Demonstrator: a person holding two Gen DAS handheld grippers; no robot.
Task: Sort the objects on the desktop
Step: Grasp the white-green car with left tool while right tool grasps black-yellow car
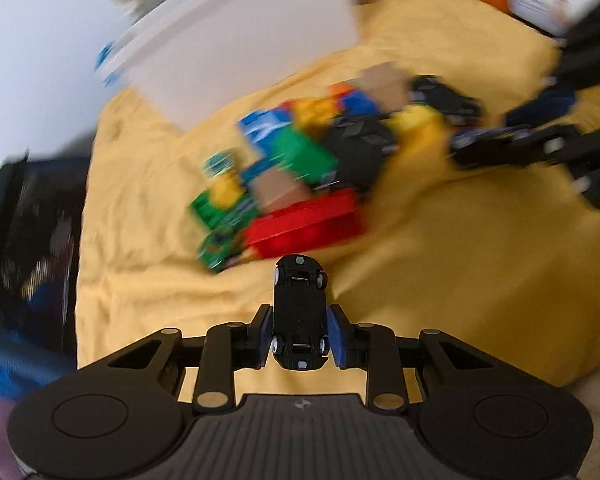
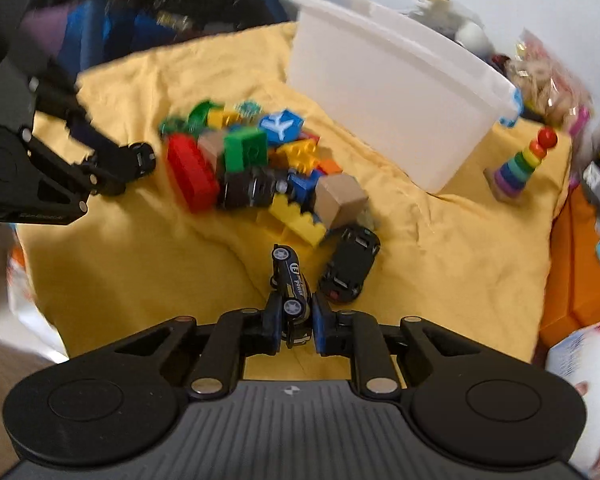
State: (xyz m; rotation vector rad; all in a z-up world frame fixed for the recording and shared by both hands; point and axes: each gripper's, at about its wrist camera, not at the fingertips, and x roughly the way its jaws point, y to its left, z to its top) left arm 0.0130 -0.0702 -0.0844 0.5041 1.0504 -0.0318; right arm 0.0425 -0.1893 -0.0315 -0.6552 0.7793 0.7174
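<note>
1. The left gripper (image 1: 299,334) is clamped on a small black toy car (image 1: 299,312). The car shows its underside, four pale wheels up, its length running away from the camera; the blue pads (image 1: 335,336) press its flanks near the rear axle, and most of the body sticks out past the fingertips.

2. The right gripper (image 2: 297,320) is clamped on a second black toy car (image 2: 292,292), turned on its side, with white lettering and a number roundel along its door. The pads squeeze it near one wheel; the rest juts forward beyond the fingers.

3. A third black car (image 2: 350,265) lies upside down on the yellow cloth (image 2: 140,248), just beside the right gripper's car and to its right, near the heap's near edge.

4. The heap of building blocks (image 2: 252,164) sits about mid-cloth: a long red brick (image 2: 192,172), a green block (image 2: 246,152), yellow stepped bricks (image 2: 296,216), a blue piece with a white aeroplane (image 2: 282,124), two tan cubes, and a dark wheeled piece.

5. A white plastic tub (image 2: 388,92) stands on the cloth's far side, beyond the heap. A rainbow stacking toy (image 2: 520,164) stands near the cloth's far right corner, right of the tub.

6. In the right wrist view the left gripper is at the cloth's left edge, its car just left of the heap.
</note>
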